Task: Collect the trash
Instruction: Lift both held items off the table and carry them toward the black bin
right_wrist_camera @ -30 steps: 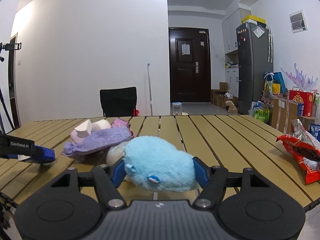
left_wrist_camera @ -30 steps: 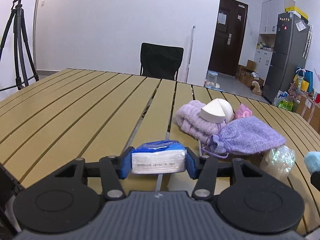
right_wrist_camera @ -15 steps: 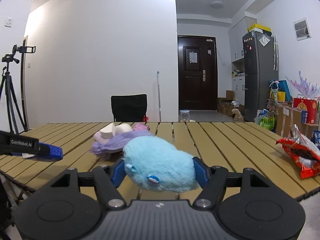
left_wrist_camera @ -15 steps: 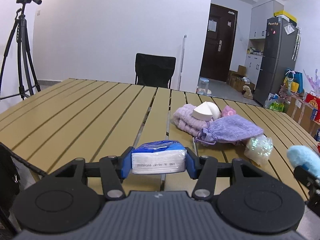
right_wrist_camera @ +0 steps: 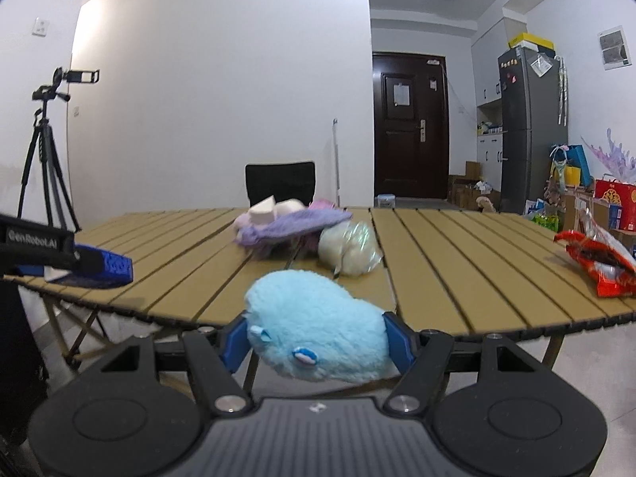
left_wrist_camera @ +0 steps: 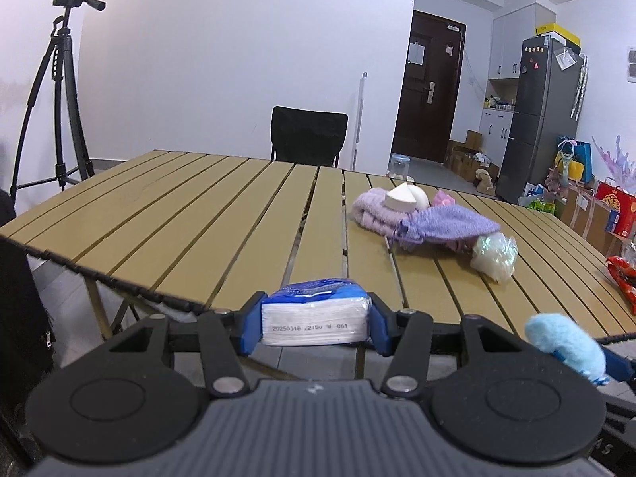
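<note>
Two grippers are loaded, both held off the near edge of the slatted table (left_wrist_camera: 190, 214). The left gripper (left_wrist_camera: 314, 324) is clamped on a tissue pack (left_wrist_camera: 314, 314) in blue wrap; the right gripper (right_wrist_camera: 316, 342) squeezes a fluffy blue plush toy (right_wrist_camera: 318, 334). On the table lie purple cloths (left_wrist_camera: 421, 222), a clear crumpled bag (left_wrist_camera: 495, 252) touching them, and a red snack wrapper (right_wrist_camera: 596, 266) well apart near the right edge.
</note>
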Demonstrator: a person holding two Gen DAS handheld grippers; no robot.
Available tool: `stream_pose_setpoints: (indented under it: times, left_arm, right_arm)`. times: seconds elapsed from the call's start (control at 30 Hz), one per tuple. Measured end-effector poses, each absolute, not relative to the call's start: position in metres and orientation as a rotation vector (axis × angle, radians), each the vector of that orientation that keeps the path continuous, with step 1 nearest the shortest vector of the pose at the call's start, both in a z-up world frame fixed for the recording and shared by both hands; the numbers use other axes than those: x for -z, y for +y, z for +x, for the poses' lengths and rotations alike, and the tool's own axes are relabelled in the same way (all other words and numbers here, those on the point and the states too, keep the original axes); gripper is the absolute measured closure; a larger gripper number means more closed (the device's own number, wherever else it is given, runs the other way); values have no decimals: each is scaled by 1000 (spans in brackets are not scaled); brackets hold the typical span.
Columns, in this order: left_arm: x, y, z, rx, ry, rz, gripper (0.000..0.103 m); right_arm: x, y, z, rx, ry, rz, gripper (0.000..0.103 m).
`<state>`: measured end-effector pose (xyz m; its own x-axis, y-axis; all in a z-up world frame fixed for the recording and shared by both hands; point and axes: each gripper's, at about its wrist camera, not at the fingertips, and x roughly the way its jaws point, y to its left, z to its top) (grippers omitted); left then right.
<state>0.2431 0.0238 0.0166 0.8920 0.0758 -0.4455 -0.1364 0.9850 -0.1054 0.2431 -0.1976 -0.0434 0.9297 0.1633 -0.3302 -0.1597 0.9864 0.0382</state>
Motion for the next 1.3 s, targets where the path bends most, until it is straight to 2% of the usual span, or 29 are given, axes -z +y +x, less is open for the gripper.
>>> stream_pose_setpoints:
  times: [0.53, 1.3]
  left_arm:
    - [3, 32, 180, -112, 492, -130, 50]
    - [48, 22, 130, -94, 612, -65, 50]
  right_arm:
    - [73, -179, 195, -215, 455, -44, 35]
    - [116, -172, 156, -252, 637, -103, 35]
